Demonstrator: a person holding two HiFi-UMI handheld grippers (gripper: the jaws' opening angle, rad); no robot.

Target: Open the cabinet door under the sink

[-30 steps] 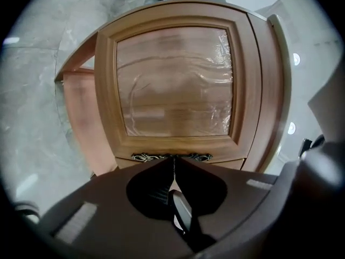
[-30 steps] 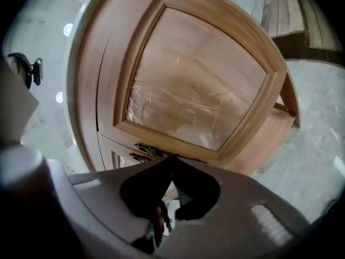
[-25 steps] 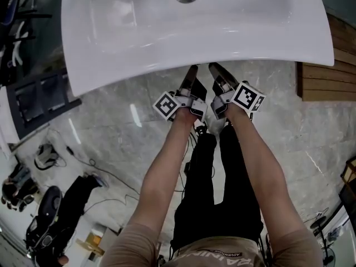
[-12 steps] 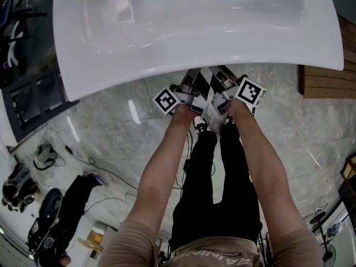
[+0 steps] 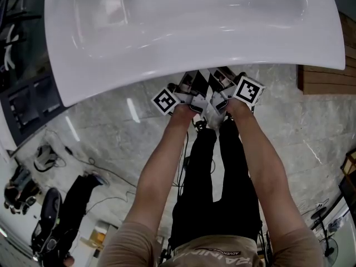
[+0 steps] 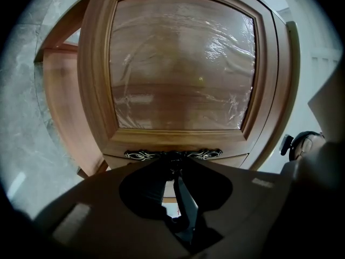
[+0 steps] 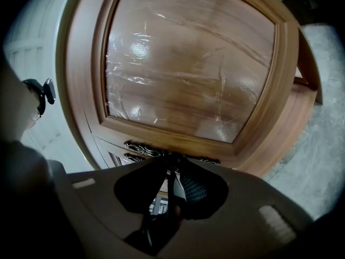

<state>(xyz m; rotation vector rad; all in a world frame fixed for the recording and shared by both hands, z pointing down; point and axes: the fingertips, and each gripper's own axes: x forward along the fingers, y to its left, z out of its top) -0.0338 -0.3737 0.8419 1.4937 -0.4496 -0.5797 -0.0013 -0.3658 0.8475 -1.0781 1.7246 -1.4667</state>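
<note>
Head view: sink (image 5: 167, 38) hides the cabinet door (image 6: 183, 63) and both grippers' tips. Left gripper (image 6: 173, 170) jaws, just been closing, and right gripper (image 7: 171, 172) jaws reach the door handles (image 6: 207, 154) in shadow. Pad contact unreadable.

Upside-down print runs along the shirt hem (image 5: 218, 255) at six o'clock in the head view. Its small line appears to read "ADVENTURE", and the frame edge cuts the larger letters. At eleven and two o'clock, cubes on the left gripper (image 6: 172, 159) and right gripper (image 7: 171, 163) bear square black-and-white code markers (image 5: 166, 100) without letters.
</note>
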